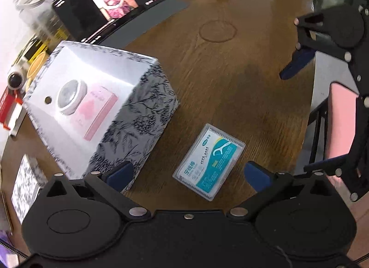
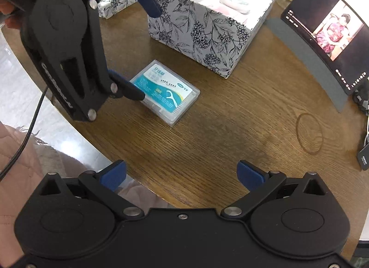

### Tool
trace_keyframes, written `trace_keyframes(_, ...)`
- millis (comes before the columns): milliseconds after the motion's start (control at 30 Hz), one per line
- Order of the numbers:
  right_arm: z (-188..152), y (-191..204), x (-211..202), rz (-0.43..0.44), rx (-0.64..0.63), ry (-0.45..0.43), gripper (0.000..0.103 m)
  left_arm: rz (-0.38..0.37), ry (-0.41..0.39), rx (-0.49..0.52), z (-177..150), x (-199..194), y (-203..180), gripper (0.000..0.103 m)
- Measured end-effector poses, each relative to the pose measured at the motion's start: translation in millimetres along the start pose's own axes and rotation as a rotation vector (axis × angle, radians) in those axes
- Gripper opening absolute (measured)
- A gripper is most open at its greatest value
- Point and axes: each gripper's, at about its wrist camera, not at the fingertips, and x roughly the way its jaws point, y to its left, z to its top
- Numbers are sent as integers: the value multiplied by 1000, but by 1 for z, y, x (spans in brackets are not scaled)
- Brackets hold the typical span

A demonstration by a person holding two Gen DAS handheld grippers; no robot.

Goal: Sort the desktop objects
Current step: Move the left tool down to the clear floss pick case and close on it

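The left gripper [image 1: 189, 172] is held with fingers spread, the floss box [image 1: 208, 161] lying flat on the wooden worktop [image 1: 230, 78] between them. The right gripper [image 2: 182, 173] is likewise spread, nothing held. Beyond stands an open floral box [image 1: 99, 106], in which a round case and a pink packet are seemingly kept.

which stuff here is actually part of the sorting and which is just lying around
Part of the job:
- floss pick case, flat on the table
- open floral box, already holding a round white item and a pink carton
- left tongs, open over the case
- right tongs, open, empty

Just lying about:
- tablet playing a video
- small floral box
- jars and bottles behind
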Motion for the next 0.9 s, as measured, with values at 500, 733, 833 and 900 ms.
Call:
trace_keyframes(500,-5,-10,13,48,-3,3,103,39,-15,97,4,37,-13,102)
trace_keyframes(733,-6,-15,16,71,-1,-10,103,13,12,99,7,51,-11,97)
trace_keyframes(833,-5,-17,17,77,-2,-13,103,-8,36,92,6,58,-11,91)
trace_keyframes(900,-4,-18,19,80,-4,-12,103,-21,36,79,5,61,-10,91)
